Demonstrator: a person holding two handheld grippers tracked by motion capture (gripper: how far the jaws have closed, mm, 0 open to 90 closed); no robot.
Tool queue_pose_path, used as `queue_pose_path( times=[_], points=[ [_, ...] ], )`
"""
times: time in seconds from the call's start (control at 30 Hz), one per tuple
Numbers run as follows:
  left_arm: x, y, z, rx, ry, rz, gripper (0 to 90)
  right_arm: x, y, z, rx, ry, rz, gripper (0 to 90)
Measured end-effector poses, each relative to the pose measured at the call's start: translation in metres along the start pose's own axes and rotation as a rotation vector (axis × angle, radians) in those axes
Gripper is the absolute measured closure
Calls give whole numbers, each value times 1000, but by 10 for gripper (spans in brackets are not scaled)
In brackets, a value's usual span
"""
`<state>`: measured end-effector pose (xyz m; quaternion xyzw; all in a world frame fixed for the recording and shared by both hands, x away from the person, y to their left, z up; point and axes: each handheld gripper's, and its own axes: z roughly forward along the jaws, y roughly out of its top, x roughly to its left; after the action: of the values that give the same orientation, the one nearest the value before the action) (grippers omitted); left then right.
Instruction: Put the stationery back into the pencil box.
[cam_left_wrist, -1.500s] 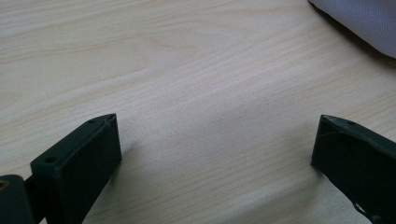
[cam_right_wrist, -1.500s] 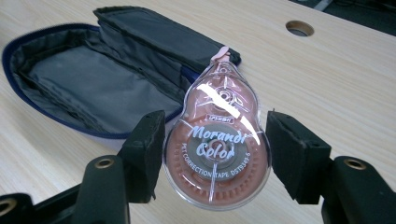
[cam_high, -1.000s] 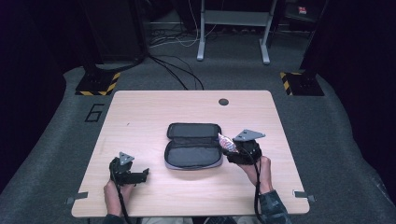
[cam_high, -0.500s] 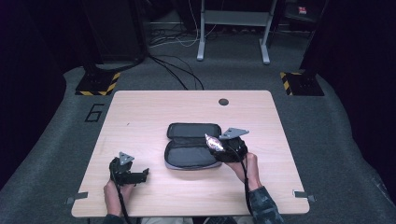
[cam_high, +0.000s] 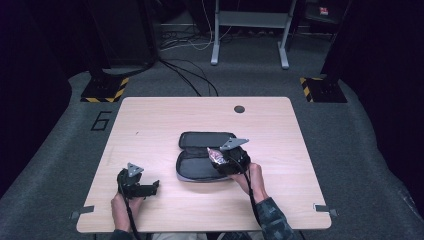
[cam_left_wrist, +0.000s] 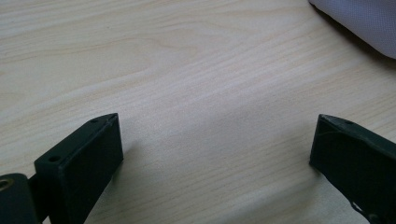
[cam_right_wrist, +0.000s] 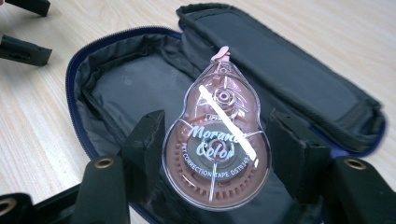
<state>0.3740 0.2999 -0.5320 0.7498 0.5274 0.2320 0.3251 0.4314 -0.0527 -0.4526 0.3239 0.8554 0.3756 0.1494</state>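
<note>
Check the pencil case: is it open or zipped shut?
Open. The pencil case lies unzipped with its lid folded back and dark lining exposed; the right gripper holds a correction tape dispenser above it.

In the high view the light falls from above onto the pale wooden bench (cam_high: 165, 125), which is bright and evenly lit, while the floor (cam_high: 350, 150) around it sinks into deep, noisy darkness; the picture is soft and low in detail. The left gripper view is well lit and fairly sharp on the wood grain, with soft shadows beside the black tongs (cam_left_wrist: 219, 154). In the right gripper view a white streak of glare crosses the clear correction tape dispenser (cam_right_wrist: 217, 140); the far corners blur slightly.
</note>
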Motion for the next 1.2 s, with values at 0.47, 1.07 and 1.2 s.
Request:
queue_pose_path(
  times=[0.47,1.07,1.2],
  points=[
    [0,0,0,0,-1,0,24,11,-2,41,96,9,2,389],
    [0,0,0,0,-1,0,24,1,0,22,87,13,42,137],
    [0,0,0,0,-1,0,24,-8,-4,-1,44,-3,47,116]
  ],
)
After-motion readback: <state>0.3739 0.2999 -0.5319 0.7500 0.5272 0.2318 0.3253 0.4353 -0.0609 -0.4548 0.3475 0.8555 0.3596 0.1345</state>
